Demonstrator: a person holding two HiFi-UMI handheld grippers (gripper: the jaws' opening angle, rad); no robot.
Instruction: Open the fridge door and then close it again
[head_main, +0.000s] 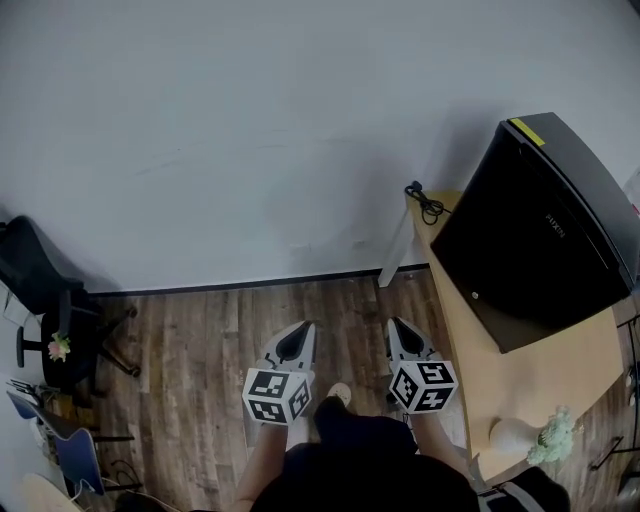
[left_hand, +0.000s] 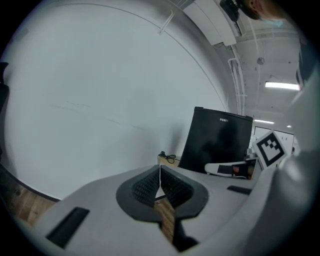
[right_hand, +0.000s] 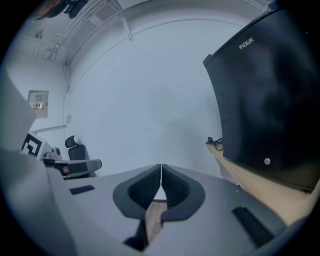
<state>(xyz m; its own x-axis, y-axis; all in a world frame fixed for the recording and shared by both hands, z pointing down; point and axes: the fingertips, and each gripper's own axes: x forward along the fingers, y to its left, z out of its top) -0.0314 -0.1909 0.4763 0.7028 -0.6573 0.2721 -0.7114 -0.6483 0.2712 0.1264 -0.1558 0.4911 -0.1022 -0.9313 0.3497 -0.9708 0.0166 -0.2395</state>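
Observation:
A small black fridge (head_main: 540, 235) stands on a wooden table (head_main: 530, 385) at the right, its door closed. It also shows in the left gripper view as a black fridge (left_hand: 217, 142) and large at the right of the right gripper view as the fridge (right_hand: 270, 95). My left gripper (head_main: 295, 338) and right gripper (head_main: 402, 332) hang side by side over the wooden floor, left of the table and apart from the fridge. Both are shut with nothing between the jaws, as seen at the left gripper (left_hand: 160, 170) and right gripper (right_hand: 161, 167).
A white wall (head_main: 250, 140) fills the far side. A black cable (head_main: 428, 203) lies on the table's far corner. A white vase with pale flowers (head_main: 530, 435) stands at the table's near end. Black office chairs (head_main: 50, 300) stand at the left.

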